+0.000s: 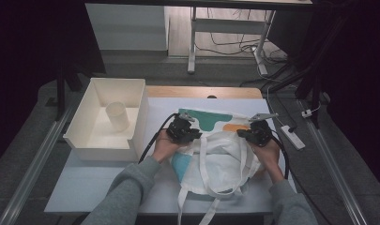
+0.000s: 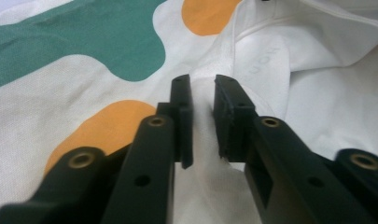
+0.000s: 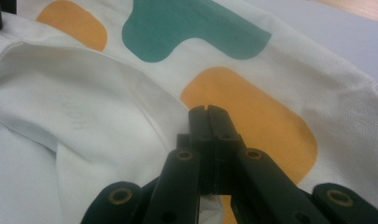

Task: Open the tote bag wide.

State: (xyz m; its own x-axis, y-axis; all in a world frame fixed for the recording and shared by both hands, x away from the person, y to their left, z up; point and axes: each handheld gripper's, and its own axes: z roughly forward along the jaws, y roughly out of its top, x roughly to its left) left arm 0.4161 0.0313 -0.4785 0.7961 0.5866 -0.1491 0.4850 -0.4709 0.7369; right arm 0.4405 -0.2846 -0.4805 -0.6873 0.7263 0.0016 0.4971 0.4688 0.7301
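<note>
White cloth, printed with green and orange patches, made up the tote bag (image 1: 216, 154) that lay at the middle of the table (image 1: 84, 187) toward its near edge in the high view, its long handles trailing over that edge. The left gripper (image 1: 184, 129) sat at the bag's upper left and the right gripper (image 1: 256, 133) at its upper right, each held by a hand in a grey sleeve (image 1: 126, 197). A cream open bin (image 1: 108, 117) stood at the table's far left corner, well apart from the bag, with a pale cup (image 1: 117, 116) upright inside it.

In the left gripper view, the left gripper (image 2: 203, 119) had its jaws a narrow gap apart, low over the tote bag (image 2: 84, 84). A ridge of white fabric ran up between them, but the pads were not pressing on it. An orange patch lay just to the left of the jaws and a green one beyond it.

In the right gripper view, the right gripper (image 3: 208, 130) had its jaws drawn together, pinching a thin fold of the tote bag (image 3: 107, 116); a scrap of white cloth showed beneath the pads. Its tips lay over the edge of an orange patch, beside the bag's folded-over mouth.
</note>
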